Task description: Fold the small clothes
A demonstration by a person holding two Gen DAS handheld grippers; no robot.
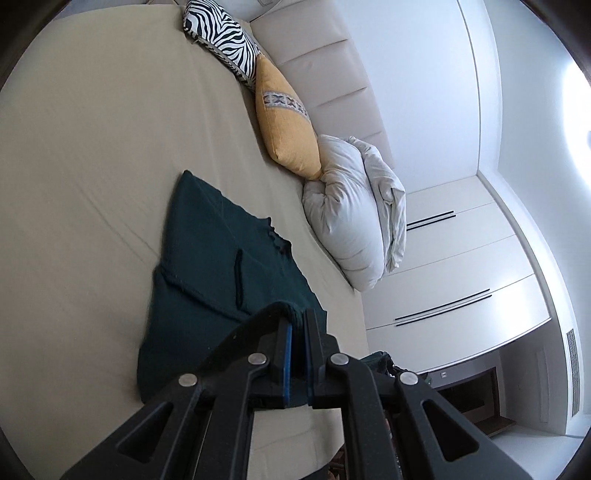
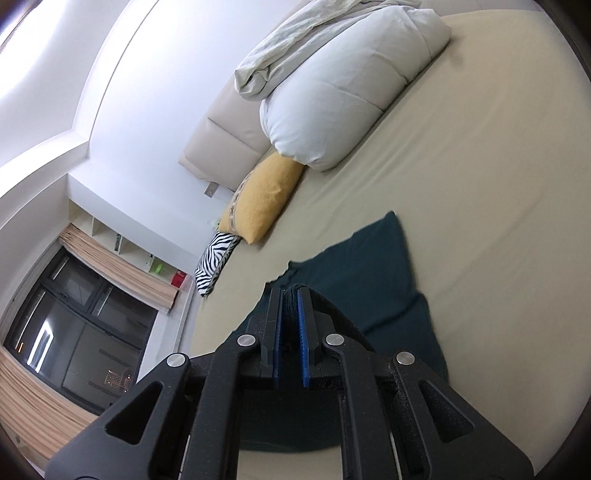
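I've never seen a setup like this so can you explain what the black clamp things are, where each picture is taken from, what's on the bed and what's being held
The black clamps are hand-held grippers: a person carries one in each hand, and each has two fingers with blue pads. There is no robot arm. A wide-angle camera on each gripper looks forward along its fingers, which is why the room looks curved.

One picture comes from the left gripper, the other from the right gripper. Both show the same beige bed. On it lies a dark green garment. By the headboard are a zebra pillow, a yellow pillow and a bundled white duvet.

Each gripper is shut on an edge of the garment, apparently to fold it.
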